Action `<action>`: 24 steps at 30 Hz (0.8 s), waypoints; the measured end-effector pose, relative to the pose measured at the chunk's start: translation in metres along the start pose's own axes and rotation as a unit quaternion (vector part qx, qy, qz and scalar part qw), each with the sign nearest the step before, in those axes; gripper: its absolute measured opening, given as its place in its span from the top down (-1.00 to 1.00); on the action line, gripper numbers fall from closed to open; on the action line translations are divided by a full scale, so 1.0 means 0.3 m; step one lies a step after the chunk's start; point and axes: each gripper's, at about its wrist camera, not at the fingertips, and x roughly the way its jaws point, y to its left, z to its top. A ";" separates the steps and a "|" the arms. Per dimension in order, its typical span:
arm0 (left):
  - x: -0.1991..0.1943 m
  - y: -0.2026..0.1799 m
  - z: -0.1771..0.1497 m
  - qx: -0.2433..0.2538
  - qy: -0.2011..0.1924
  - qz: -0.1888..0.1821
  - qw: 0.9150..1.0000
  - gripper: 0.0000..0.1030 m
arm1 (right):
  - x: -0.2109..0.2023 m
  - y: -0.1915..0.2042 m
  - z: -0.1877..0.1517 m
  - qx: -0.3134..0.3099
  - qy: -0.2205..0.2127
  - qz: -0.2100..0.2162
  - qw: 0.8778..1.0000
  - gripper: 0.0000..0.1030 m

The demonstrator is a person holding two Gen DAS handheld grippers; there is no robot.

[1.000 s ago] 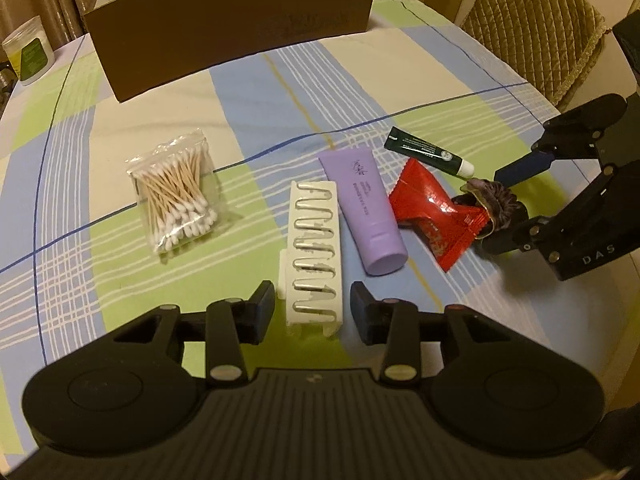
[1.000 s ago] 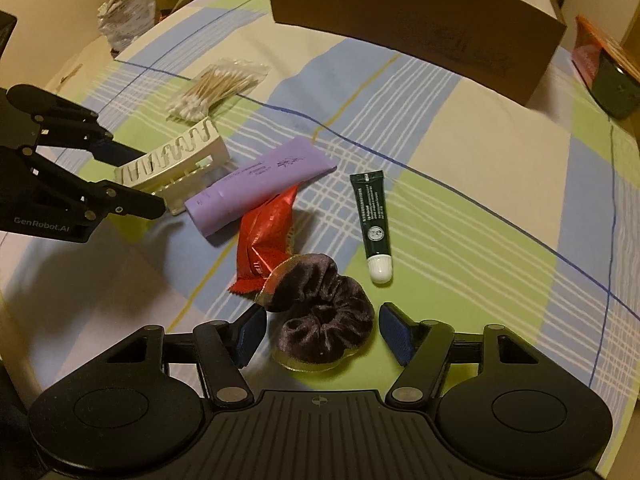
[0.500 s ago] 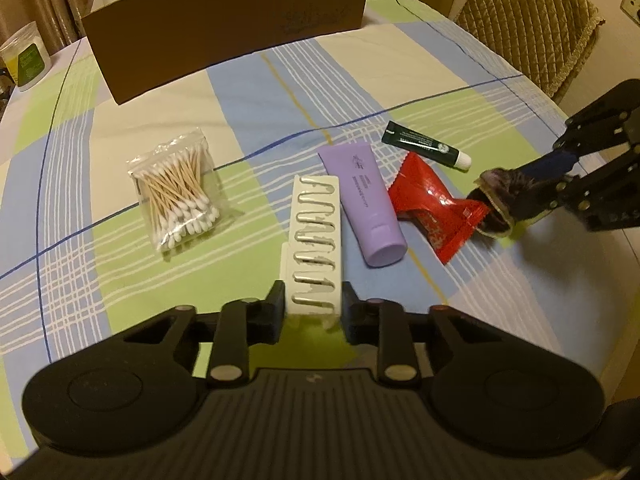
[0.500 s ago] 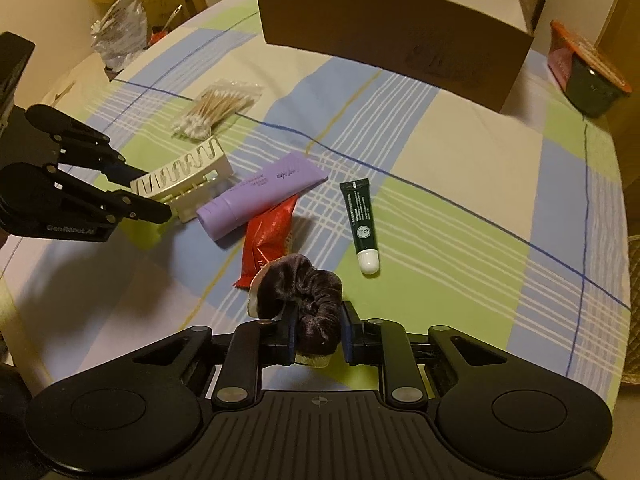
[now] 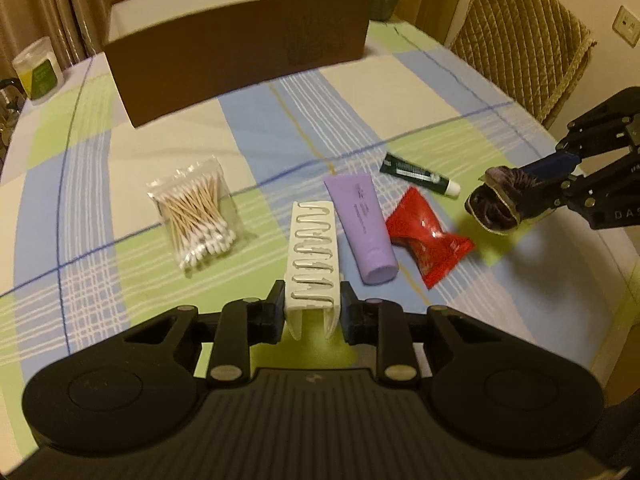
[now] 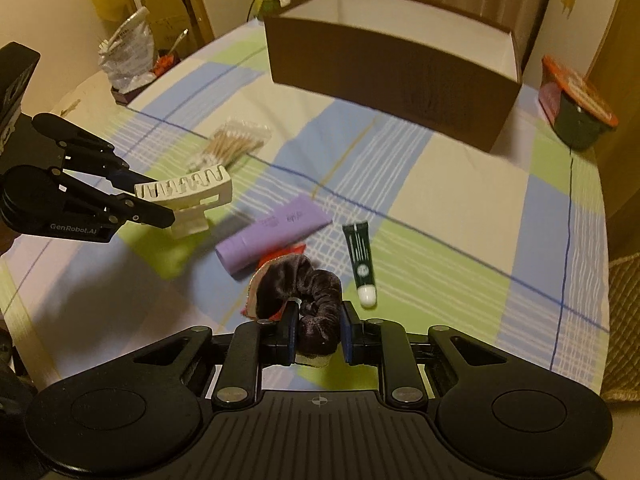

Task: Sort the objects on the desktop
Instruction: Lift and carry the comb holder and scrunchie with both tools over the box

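Your left hand-held gripper (image 5: 313,309) is clamped on the near end of the white clip (image 5: 314,258), which hangs just clear of the worktop (image 5: 440,92). Your right hand-held gripper (image 6: 318,334) pinches the dark scrunchie (image 6: 308,294) above the red packet (image 5: 426,236). Carry both high enough to clear the near wall of the box (image 6: 384,68). Keep your squeeze firm, since the long clip could pivot. Release only once you are over the opening.

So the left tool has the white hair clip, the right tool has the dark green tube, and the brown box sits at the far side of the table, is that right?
Not quite. The right tool holds the dark velvet scrunchie, as the right wrist view shows; the dark green tube lies on the tablecloth. The left tool does hold the white hair clip, and the brown box stands at the far side.
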 end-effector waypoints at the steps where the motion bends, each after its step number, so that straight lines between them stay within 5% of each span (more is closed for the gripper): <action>1: -0.010 0.003 0.005 -0.001 -0.004 0.001 1.000 0.57 | -0.006 0.004 0.007 -0.002 -0.003 0.000 1.000 0.62; 24: -0.081 0.050 0.053 -0.015 -0.037 0.010 0.999 0.57 | -0.034 0.007 0.077 -0.020 -0.027 -0.006 0.999 0.62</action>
